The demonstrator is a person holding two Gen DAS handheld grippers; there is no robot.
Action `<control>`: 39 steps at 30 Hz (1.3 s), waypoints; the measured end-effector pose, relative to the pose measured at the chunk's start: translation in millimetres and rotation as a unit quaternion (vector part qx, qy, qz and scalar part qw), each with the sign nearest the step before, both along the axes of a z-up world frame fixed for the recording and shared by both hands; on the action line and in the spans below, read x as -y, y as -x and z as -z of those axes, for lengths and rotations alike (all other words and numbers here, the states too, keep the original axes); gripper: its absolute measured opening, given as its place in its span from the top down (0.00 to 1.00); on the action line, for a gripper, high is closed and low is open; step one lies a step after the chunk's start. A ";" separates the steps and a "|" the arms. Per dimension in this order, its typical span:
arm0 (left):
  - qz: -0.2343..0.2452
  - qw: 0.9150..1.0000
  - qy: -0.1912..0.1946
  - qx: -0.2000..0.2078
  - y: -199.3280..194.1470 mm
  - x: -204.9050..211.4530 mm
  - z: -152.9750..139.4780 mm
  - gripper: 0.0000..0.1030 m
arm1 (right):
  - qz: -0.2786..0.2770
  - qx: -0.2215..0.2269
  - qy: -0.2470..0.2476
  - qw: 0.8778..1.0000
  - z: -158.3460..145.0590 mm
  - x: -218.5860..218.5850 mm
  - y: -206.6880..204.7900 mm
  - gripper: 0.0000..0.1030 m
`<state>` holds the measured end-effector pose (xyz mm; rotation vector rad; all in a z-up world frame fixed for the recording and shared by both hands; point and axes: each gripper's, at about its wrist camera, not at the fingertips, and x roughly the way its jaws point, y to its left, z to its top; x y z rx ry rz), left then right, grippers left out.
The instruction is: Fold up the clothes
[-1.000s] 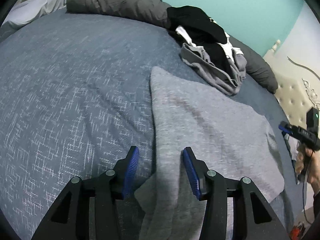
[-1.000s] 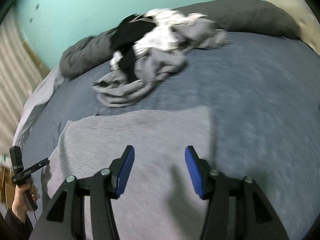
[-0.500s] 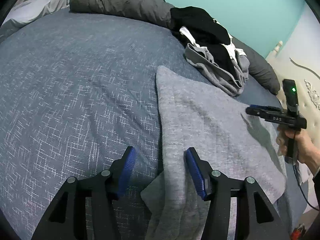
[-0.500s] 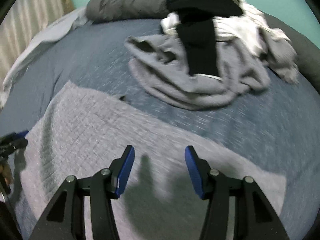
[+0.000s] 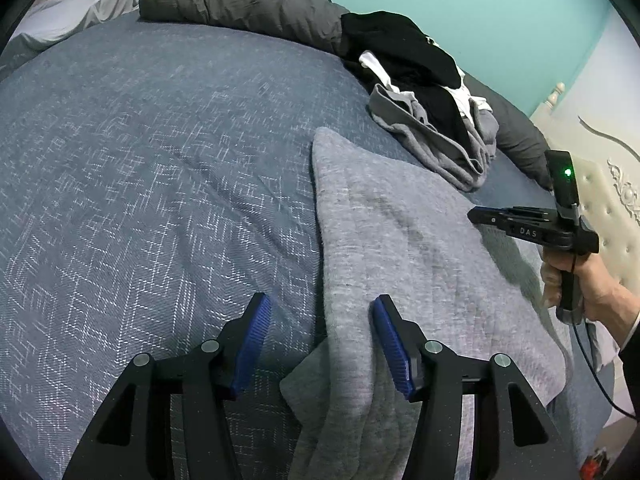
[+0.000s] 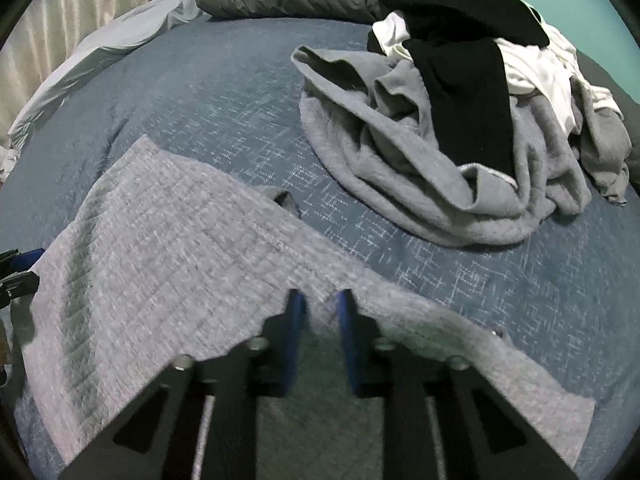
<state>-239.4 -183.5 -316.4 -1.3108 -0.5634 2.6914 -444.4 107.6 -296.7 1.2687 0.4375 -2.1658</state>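
With our left gripper (image 5: pixel 320 336) open over the near edge of the grey garment (image 5: pixel 400 248) spread on the bed (image 5: pixel 140 180), our right gripper (image 6: pixel 318 312) was closing on its far edge, where a thin pinch could slip; we saw no containers.

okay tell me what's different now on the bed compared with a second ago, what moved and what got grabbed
The right gripper swung in from beyond the bed's edge over the flat grey garment, and its jaws are closing on that garment's far edge, with cloth between them. The left gripper stayed put, open astride the near edge. The clothes pile and the blue bedspread are unchanged.
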 end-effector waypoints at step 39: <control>-0.003 1.000 -0.010 0.005 -2.8 0.8 0.7 0.42 | 0.267 -0.013 0.037 0.963 -30.1 -197.6 24.1 0.77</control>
